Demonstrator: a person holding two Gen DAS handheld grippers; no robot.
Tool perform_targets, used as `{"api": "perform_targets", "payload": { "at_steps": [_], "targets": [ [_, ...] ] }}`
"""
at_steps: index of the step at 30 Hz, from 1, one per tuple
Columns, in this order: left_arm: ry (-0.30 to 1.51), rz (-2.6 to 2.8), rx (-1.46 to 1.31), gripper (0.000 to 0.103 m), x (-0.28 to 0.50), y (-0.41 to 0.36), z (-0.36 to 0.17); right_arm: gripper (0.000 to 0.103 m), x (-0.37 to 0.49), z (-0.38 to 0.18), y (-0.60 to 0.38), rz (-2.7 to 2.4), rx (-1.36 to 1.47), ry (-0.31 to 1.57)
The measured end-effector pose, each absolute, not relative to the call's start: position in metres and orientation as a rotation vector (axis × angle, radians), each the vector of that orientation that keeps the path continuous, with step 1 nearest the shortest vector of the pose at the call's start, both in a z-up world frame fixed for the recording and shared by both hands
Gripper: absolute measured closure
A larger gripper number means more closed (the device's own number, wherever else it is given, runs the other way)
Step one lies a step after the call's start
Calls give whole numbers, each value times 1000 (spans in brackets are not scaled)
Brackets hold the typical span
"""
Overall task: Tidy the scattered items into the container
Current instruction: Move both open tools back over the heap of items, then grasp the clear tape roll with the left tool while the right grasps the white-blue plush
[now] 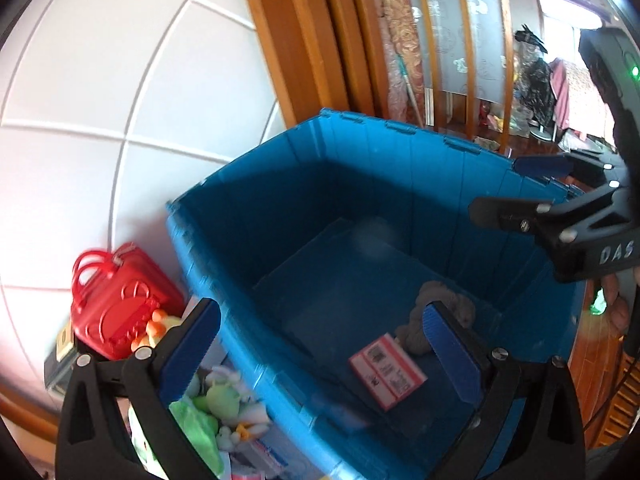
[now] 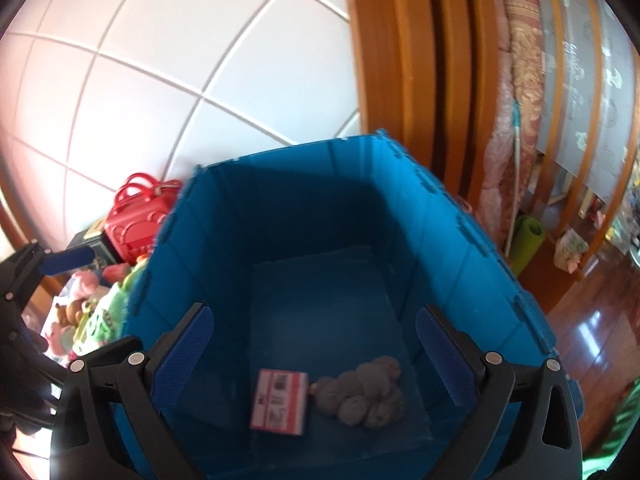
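Note:
A blue plastic crate [image 1: 360, 148] [image 2: 472, 240] stands against a white tiled wall. On its floor lie a red-and-white box [image 1: 386, 374] [image 2: 280, 402] and a grey plush toy [image 1: 436, 316] [image 2: 360, 392]. My left gripper [image 1: 320, 344] is open and empty, straddling the crate's left wall. My right gripper [image 2: 312, 348] is open and empty above the crate's near end; it also shows in the left wrist view [image 1: 516, 188]. Left of the crate lie a red toy case [image 1: 116, 300] [image 2: 136, 212] and a pile of plush toys [image 1: 212, 404] [image 2: 92, 312].
A wooden door frame [image 1: 304, 40] [image 2: 400, 60] rises behind the crate. A rolled rug [image 1: 400, 40] [image 2: 520, 80] leans beside it. A green roll [image 2: 528, 240] lies on the shiny wood floor [image 2: 592, 320] at the right.

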State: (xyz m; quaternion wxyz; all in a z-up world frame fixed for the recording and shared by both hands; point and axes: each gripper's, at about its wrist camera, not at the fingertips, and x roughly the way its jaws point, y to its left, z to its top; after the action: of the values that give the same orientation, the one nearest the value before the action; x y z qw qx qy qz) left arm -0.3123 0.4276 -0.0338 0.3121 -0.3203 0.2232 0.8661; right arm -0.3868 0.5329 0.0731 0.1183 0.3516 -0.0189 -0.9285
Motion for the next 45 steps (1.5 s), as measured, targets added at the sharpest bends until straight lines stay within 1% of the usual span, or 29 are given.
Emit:
{"api": "perform_targets", "payload": {
  "at_steps": [5, 14, 16, 19, 27, 35, 39, 45],
  "targets": [
    [536, 2340, -906, 0, -301, 367, -51, 0, -366, 78, 489, -2658, 996, -6],
    [463, 2463, -1073, 0, -282, 240, -81, 0, -326, 61, 386, -2512, 1001, 97],
    [366, 2642, -1184, 0, -274, 216, -85, 0, -316, 58, 361, -2479, 1000, 122],
    [363, 2671, -1224, 0, -259, 183, -94, 0, -301, 55, 327, -2431, 995, 156],
    [230, 2729, -1393, 0, -216, 88, -127, 0, -261, 36, 254, -2332, 990, 228],
    [187, 2724, -1624, 0, -171, 11, -195, 0, -230, -20, 207, -2240, 1090, 314],
    [125, 2687, -1736, 0, -150, -19, -240, 0, -211, -49, 192, -2201, 1165, 329],
    [36, 2661, -1810, 0, -133, -48, -297, 0, -188, -88, 174, -2153, 1249, 350]
  ]
}}
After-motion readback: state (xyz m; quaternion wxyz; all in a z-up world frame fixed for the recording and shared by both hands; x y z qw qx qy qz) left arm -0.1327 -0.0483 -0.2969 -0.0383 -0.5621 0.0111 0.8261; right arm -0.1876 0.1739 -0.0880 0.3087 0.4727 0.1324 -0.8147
